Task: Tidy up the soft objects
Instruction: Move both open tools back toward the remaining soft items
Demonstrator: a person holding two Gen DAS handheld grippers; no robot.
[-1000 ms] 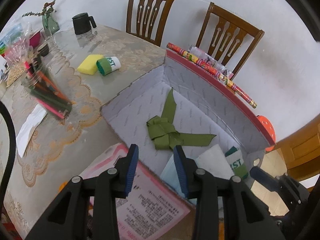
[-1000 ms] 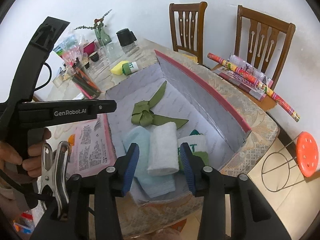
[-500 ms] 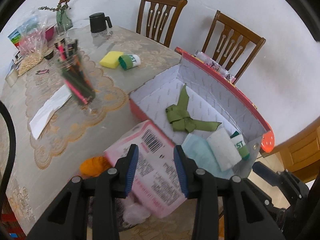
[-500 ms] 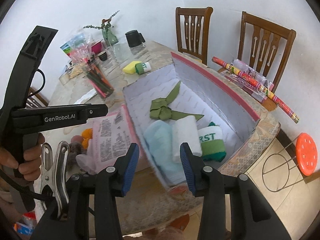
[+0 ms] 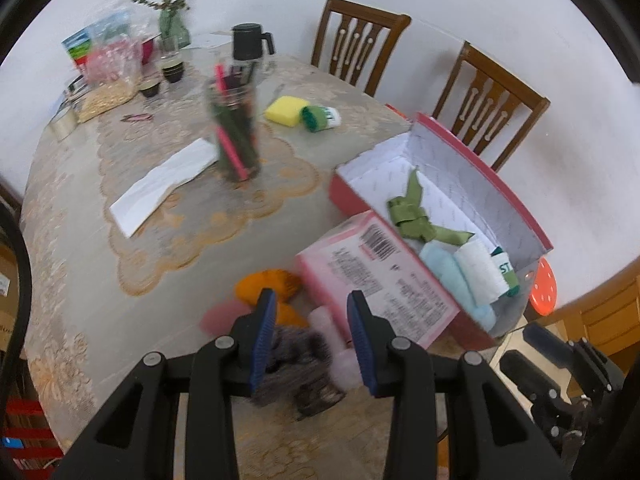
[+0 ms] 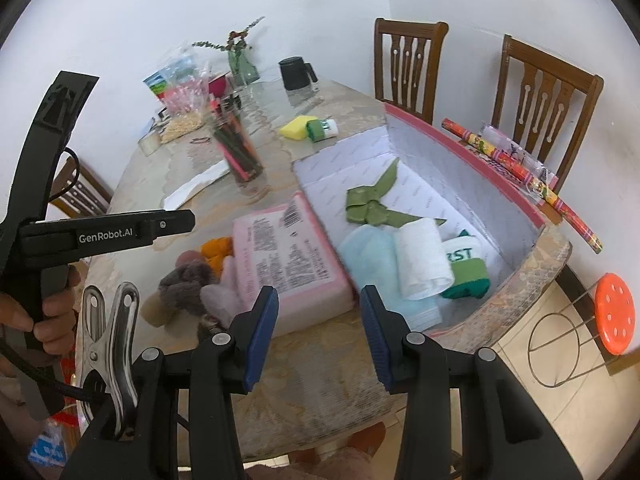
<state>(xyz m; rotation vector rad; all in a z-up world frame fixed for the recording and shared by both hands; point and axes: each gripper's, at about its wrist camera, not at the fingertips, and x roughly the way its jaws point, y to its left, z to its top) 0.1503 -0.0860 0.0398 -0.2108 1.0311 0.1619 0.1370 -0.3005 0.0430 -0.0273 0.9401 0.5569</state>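
grey fluffy item (image 5: 296, 364) below parted left fingers (image 5: 262, 336), untouched

Fluffy cloth towels (image 6: 424, 264), glossy wooden chairs (image 6: 408, 64)

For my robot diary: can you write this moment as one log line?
left gripper: open, empty, above grey fluffy item | right gripper: open, empty | box: holds ribbon, rolled towels

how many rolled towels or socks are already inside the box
3, side by side at the near end of the box: a light blue towel, a white towel in the middle, and a green and white sock. Others could be hidden beneath.
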